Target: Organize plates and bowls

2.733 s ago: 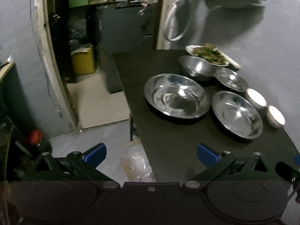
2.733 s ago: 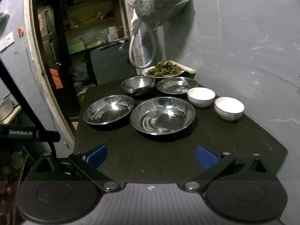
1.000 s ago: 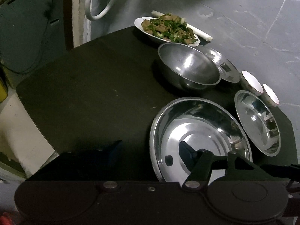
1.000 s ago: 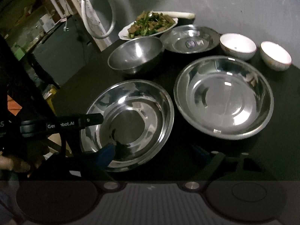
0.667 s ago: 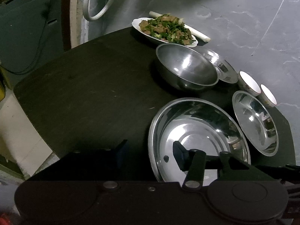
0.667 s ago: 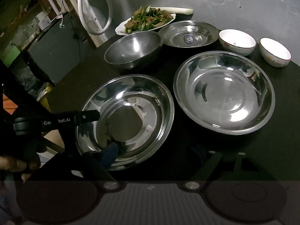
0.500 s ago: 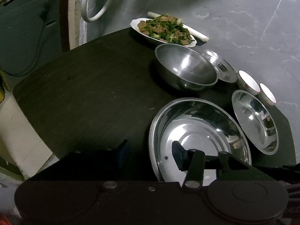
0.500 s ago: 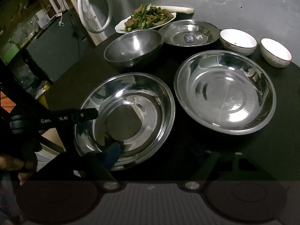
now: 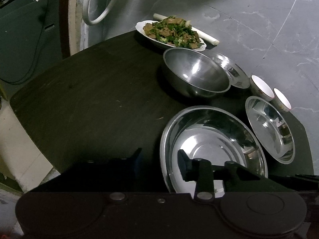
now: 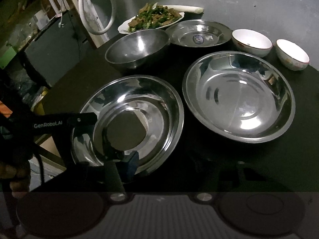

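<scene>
A wide steel basin point(image 9: 211, 139) point(image 10: 127, 123) lies near the front of the black table point(image 9: 95, 103). My left gripper point(image 9: 160, 159) straddles its left rim, one finger outside and one inside; the jaws are closing and a gap still shows on both sides of the rim. My right gripper point(image 10: 165, 163) spans the same basin's near rim, its blue-padded finger inside, also closing without touching. A second steel basin point(image 10: 239, 95) point(image 9: 269, 129) sits to the right. Behind are a deep steel bowl point(image 10: 137, 47), a shallow steel plate point(image 10: 199, 32) and two white bowls point(image 10: 252, 41) point(image 10: 292, 55).
A white plate of cooked greens point(image 9: 171, 32) and a pale stalk point(image 9: 205, 36) lie at the back by the grey wall. A hose loop point(image 9: 99, 6) hangs on the wall. The table's left edge drops to the floor point(image 9: 18, 149). A person's hand point(image 10: 14, 171) holds the left gripper.
Both grippers came down from a higher, farther view to the front basin. Over the last second each pair of jaws has narrowed around the basin's rim; the dishes have not moved.
</scene>
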